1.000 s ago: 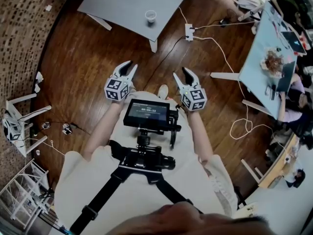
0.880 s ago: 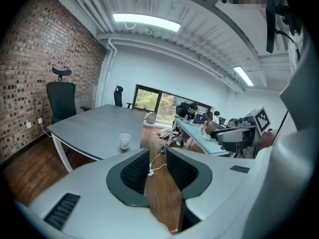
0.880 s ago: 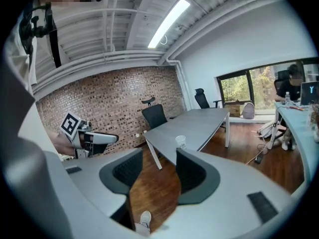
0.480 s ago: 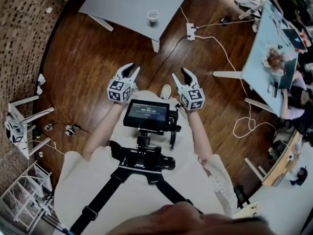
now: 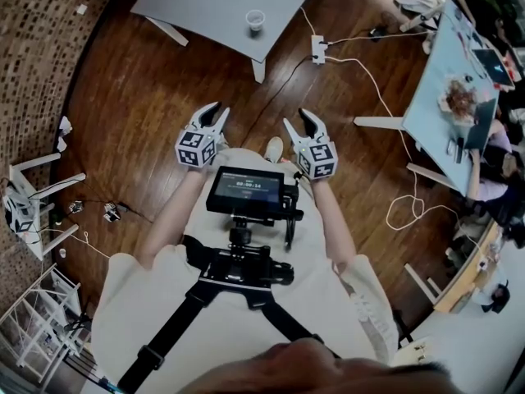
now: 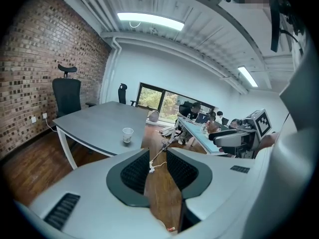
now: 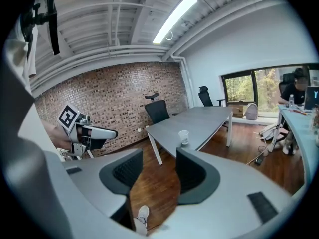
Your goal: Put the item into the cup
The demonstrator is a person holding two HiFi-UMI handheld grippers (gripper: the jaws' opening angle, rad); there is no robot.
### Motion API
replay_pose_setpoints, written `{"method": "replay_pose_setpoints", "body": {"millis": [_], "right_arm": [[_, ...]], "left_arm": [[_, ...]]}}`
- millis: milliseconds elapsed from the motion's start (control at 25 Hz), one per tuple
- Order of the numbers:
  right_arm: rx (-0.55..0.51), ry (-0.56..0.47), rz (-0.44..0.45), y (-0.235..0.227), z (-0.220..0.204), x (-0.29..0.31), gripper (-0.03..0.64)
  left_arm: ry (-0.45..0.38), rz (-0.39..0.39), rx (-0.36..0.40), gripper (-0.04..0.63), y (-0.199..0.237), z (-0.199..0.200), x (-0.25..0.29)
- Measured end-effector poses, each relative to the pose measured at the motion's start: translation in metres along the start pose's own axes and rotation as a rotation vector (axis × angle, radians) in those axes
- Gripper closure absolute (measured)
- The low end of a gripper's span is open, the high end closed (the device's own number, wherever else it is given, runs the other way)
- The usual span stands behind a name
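A small white paper cup [image 5: 255, 20] stands near the edge of a grey table [image 5: 213, 6], well ahead of me across the wooden floor. It also shows as the cup [image 6: 128, 135] in the left gripper view and the cup [image 7: 184, 137] in the right gripper view. My left gripper [image 5: 216, 113] and right gripper [image 5: 299, 121] hang side by side at waist height, far short of the table. Both point toward it. The left gripper [image 6: 157, 159] is open with only floor between its pads. The right gripper [image 7: 159, 169] is open too, holding nothing.
A camera rig with a monitor [image 5: 245, 191] sits on my chest. A power strip [image 5: 317, 50] with white cables lies on the floor right of the grey table. A cluttered light-blue table [image 5: 447, 80] with seated people is at the right, and a white stool [image 5: 33, 195] at the left.
Both grippers have barely shifted; the right one has edged slightly left and forward. The jaws stand as wide as before.
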State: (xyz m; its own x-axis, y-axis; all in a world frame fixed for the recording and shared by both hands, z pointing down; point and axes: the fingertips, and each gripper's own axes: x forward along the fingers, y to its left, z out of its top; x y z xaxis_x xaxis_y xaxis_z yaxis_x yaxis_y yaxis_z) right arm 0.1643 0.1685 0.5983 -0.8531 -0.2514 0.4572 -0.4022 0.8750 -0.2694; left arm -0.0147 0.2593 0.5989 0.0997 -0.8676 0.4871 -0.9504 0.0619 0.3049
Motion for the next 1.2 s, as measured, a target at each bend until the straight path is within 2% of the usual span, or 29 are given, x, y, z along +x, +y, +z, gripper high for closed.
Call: {"method": "replay_pose_setpoints", "body": {"millis": [400, 1200], "right_arm": [[-0.060, -0.011, 0.034, 0.008, 0.003, -0.002, 0.396], [-0.049, -0.035, 0.037, 0.006, 0.007, 0.003, 0.396]], "left_arm": [[-0.010, 0.023, -0.022, 0.486, 0.006, -0.005, -0.002], [-0.003, 0.027, -0.018, 0.486, 0.013, 0.001, -0.003]]}}
